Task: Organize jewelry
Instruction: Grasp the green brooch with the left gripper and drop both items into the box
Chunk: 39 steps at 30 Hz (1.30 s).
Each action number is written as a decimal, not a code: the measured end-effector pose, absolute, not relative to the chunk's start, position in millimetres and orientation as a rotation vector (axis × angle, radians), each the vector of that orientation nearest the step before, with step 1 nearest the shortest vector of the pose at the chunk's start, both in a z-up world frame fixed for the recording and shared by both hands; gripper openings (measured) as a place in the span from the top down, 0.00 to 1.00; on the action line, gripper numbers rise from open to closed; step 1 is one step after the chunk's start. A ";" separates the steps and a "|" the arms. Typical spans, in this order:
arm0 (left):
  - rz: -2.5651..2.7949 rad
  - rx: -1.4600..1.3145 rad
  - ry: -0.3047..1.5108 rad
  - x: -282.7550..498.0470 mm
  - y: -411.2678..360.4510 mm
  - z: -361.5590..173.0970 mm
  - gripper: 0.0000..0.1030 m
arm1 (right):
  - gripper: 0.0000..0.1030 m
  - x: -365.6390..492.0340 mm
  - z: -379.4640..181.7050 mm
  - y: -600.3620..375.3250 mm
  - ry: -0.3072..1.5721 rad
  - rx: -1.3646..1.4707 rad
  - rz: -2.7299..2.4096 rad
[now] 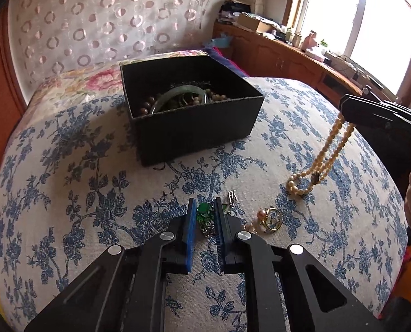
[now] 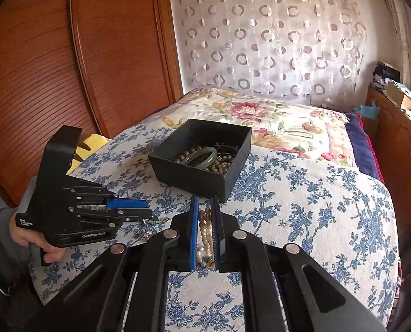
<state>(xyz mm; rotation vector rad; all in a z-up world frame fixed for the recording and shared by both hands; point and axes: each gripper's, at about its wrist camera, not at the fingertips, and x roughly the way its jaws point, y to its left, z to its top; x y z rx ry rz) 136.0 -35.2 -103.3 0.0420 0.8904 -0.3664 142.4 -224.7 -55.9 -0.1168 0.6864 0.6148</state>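
A black open box (image 1: pixel 194 127) on the bed holds a green bangle (image 1: pixel 175 94) and brown bead strings; it also shows in the right wrist view (image 2: pixel 202 177). My left gripper (image 1: pixel 205 207) has its jaws closed around a green-stone chain (image 1: pixel 204 213) lying on the bedspread. My right gripper (image 2: pixel 204 202) is shut on a pearl necklace (image 2: pixel 205 235); in the left wrist view the pearls (image 1: pixel 321 155) hang from it with the lower end resting on the bed. A gold ring and pink beads (image 1: pixel 269 220) and a small silver charm (image 1: pixel 232 196) lie beside the left gripper.
The blue-flowered bedspread (image 1: pixel 95 166) covers the bed, with a floral quilt (image 2: pixel 274 121) behind the box. A wooden wardrobe (image 2: pixel 67 69) stands at the left; a cluttered wooden cabinet (image 1: pixel 288 52) runs under the window at the right.
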 end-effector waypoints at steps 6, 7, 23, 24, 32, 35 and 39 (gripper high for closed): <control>-0.363 0.024 0.846 134.3 -30.7 -82.6 0.89 | 0.90 146.6 -44.4 -228.4 0.656 -0.111 0.617; -0.363 0.023 0.836 133.9 -30.3 -78.6 0.89 | 0.90 146.8 -41.0 -228.7 0.649 -0.111 0.616; -0.357 0.035 0.713 140.4 -26.5 -24.5 0.89 | 0.90 152.2 -4.0 -223.6 0.579 -0.146 0.620; -0.354 0.037 0.706 140.8 -26.5 -22.1 0.89 | 0.90 152.9 -1.9 -222.1 0.574 -0.148 0.620; -0.333 0.042 0.664 152.3 -24.6 -0.7 0.89 | 0.90 163.4 17.8 -213.7 0.533 -0.164 0.631; -0.328 0.043 0.656 157.9 -23.8 3.7 0.89 | 0.90 171.8 27.8 -209.8 0.515 -0.167 0.636; -0.320 0.044 0.648 165.4 -24.9 8.5 0.89 | 0.90 184.0 38.8 -202.1 0.496 -0.171 0.646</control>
